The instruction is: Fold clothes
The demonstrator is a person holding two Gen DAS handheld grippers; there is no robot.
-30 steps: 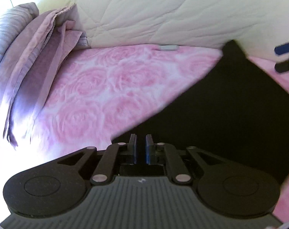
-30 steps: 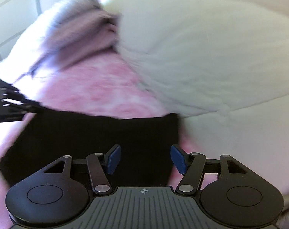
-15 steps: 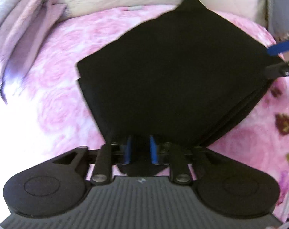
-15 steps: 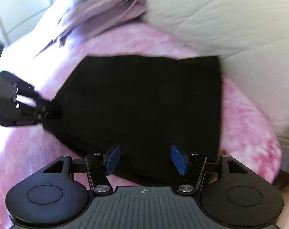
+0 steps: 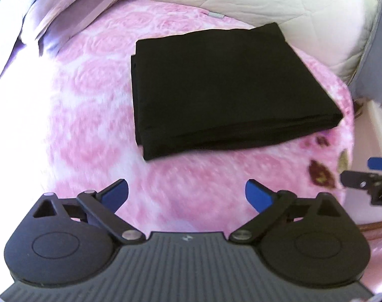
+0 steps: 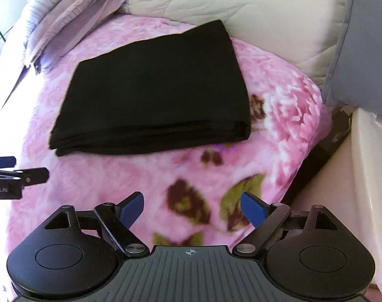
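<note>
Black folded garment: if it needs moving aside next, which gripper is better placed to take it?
Marginally the left gripper: the black folded garment sits nearly centred ahead of its open jaws. From the right gripper, also open and empty, it lies off to the left.

The folded black garment (image 5: 223, 85) is smooth, matt cloth. The pink floral blanket (image 5: 90, 115) looks fleecy; the cream quilt (image 5: 279, 2) at 12 o'clock is stitched, matt fabric.

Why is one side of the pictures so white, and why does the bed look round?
Left wrist view: sunlight washes out the pink blanket at the left edge. Right wrist view: the same glare at the left; the fisheye lens bends the bed. The black folded cloth stays sharp.
</note>
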